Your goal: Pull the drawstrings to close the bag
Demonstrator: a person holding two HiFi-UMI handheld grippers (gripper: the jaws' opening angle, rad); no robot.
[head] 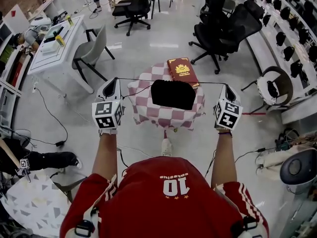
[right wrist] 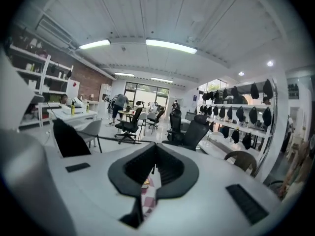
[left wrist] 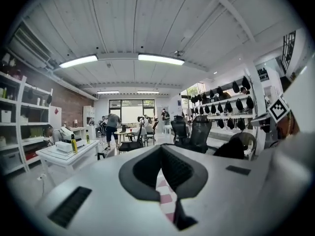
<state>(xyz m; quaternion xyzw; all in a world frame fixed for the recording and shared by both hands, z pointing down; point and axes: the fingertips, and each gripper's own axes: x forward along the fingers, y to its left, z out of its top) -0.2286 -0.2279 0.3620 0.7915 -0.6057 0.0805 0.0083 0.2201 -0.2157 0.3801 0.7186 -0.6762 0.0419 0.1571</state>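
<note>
A black drawstring bag (head: 173, 94) sits on a small table with a pink-and-white checked cloth (head: 143, 110). A thin black drawstring (head: 163, 80) runs taut from the bag out to both sides. My left gripper (head: 115, 82) is left of the bag, jaws shut on the string's end. My right gripper (head: 228, 87) is right of the bag, shut on the other end. In the right gripper view the string (right wrist: 123, 139) stretches from the closed jaws (right wrist: 156, 149) to the dark bag (right wrist: 69, 139). The left gripper view shows its jaws (left wrist: 161, 149) pressed together.
A red book (head: 183, 71) lies on the table behind the bag. Black office chairs (head: 218, 33) stand beyond it. At the left are a grey chair (head: 91, 51) and a white desk (head: 52, 46). Cables (head: 49, 118) trail on the floor.
</note>
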